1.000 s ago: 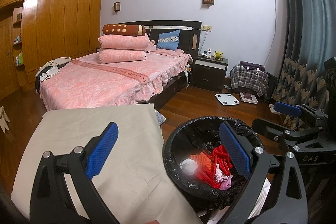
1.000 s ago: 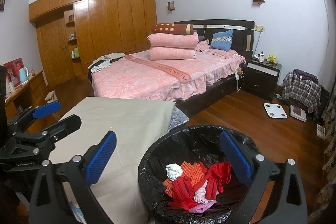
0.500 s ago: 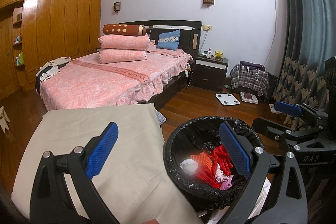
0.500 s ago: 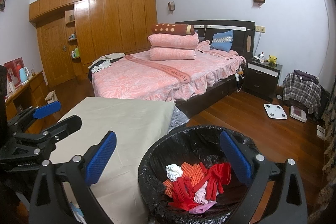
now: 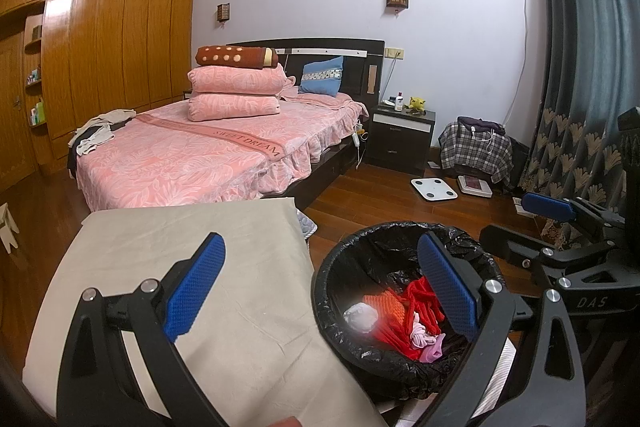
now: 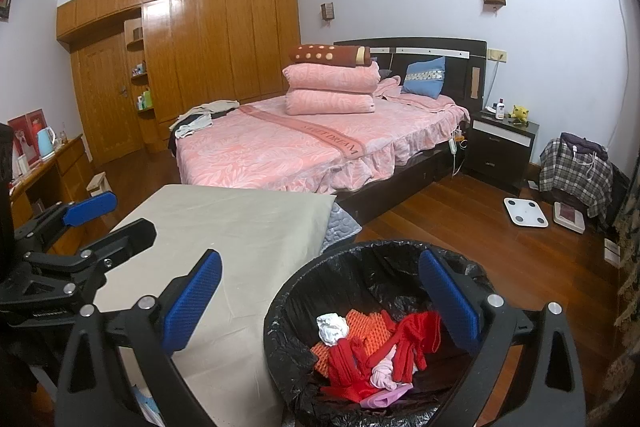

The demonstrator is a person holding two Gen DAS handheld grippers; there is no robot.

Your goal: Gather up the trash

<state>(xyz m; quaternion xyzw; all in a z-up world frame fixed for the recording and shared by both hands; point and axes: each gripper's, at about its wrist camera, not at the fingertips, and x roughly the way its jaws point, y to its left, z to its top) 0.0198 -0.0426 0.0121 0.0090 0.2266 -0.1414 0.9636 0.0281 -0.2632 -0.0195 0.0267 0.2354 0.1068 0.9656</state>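
Note:
A round bin lined with a black bag (image 5: 340, 275) (image 6: 296, 283) stands on the wood floor beside a beige-covered table (image 5: 180, 239) (image 6: 240, 223). Inside lie red cloth pieces (image 6: 412, 339) (image 5: 416, 301), an orange mesh piece (image 6: 368, 327), a white crumpled wad (image 6: 332, 327) (image 5: 360, 315) and a pink scrap (image 6: 384, 377). My left gripper (image 5: 320, 287) hangs open above the table edge and bin, holding nothing. My right gripper (image 6: 316, 297) is open above the bin, holding nothing. Each gripper shows at the side of the other's view.
A pink bed (image 5: 192, 155) with stacked pillows stands beyond the table. A dark nightstand (image 5: 402, 135), a white scale (image 5: 434, 189), a plaid-covered bag (image 5: 476, 151) and a patterned curtain (image 5: 580, 107) are to the right. A wooden wardrobe (image 6: 208, 55) and a desk (image 6: 44, 171) line the left.

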